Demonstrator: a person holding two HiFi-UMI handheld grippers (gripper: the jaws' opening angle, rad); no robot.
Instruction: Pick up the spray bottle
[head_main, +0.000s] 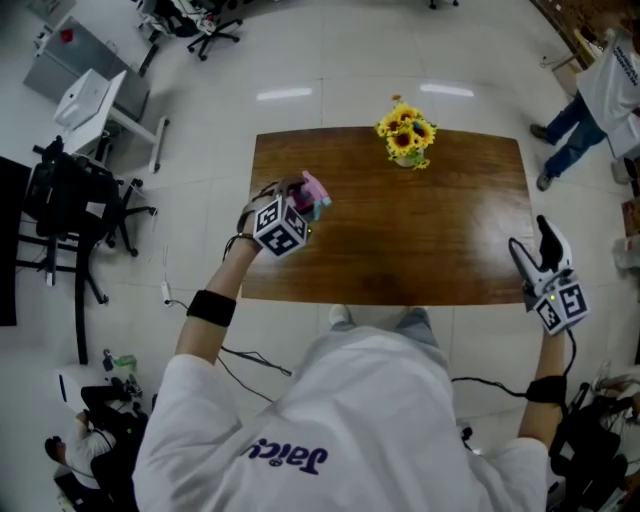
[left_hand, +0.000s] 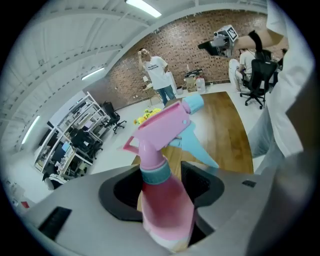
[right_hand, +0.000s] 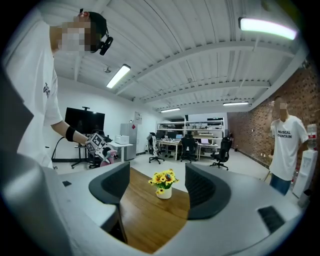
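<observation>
Spray bottle (head_main: 315, 188) mostly behind left gripper (head_main: 302, 210)

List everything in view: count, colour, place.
table: 1, brown wood, centre
spray bottle: 1, pink with light-blue trigger, held above table's left edge
flowers: 1 bunch, yellow, white pot, table's far edge
office chairs: several, black, floor left of table
bystander: 1, white top, floor far right
left tool: 1, grey, shut on spray bottle
right tool: 1, grey, open and empty, by table's right edge
</observation>
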